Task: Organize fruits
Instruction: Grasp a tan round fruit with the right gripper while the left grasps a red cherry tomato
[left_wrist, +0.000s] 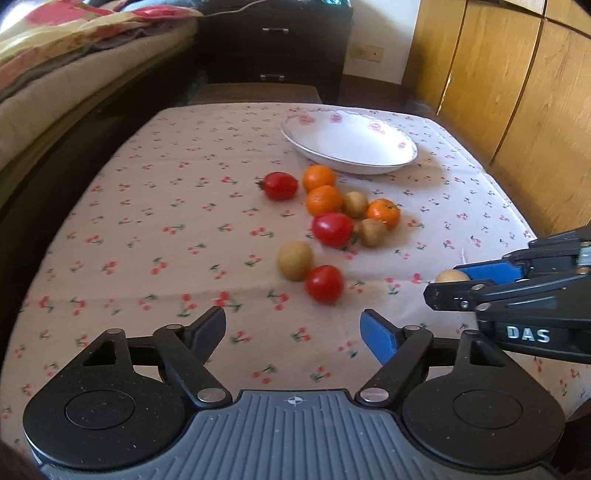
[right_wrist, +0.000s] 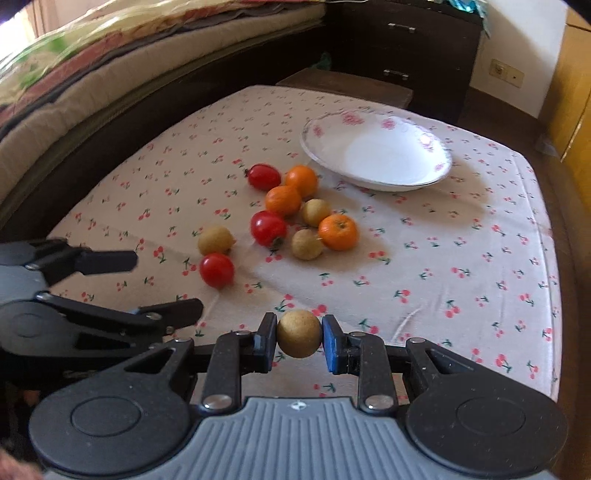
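Note:
My right gripper (right_wrist: 298, 339) is shut on a round tan fruit (right_wrist: 299, 333), held near the table's front; it also shows in the left wrist view (left_wrist: 451, 277) at the right. My left gripper (left_wrist: 293, 328) is open and empty, just short of a red tomato (left_wrist: 324, 283) and a tan fruit (left_wrist: 295, 260). A cluster of three oranges (left_wrist: 324, 199), tomatoes (left_wrist: 332, 229) and tan fruits (left_wrist: 372, 232) lies mid-table. A white flowered plate (left_wrist: 369, 123) stands empty behind the cluster, also in the right wrist view (right_wrist: 436, 173).
The table wears a cherry-print cloth (left_wrist: 166, 221). A bed (left_wrist: 55, 74) runs along the left, a dark drawer chest (left_wrist: 275, 48) stands behind, and wooden cabinet doors (left_wrist: 498, 92) are at the right.

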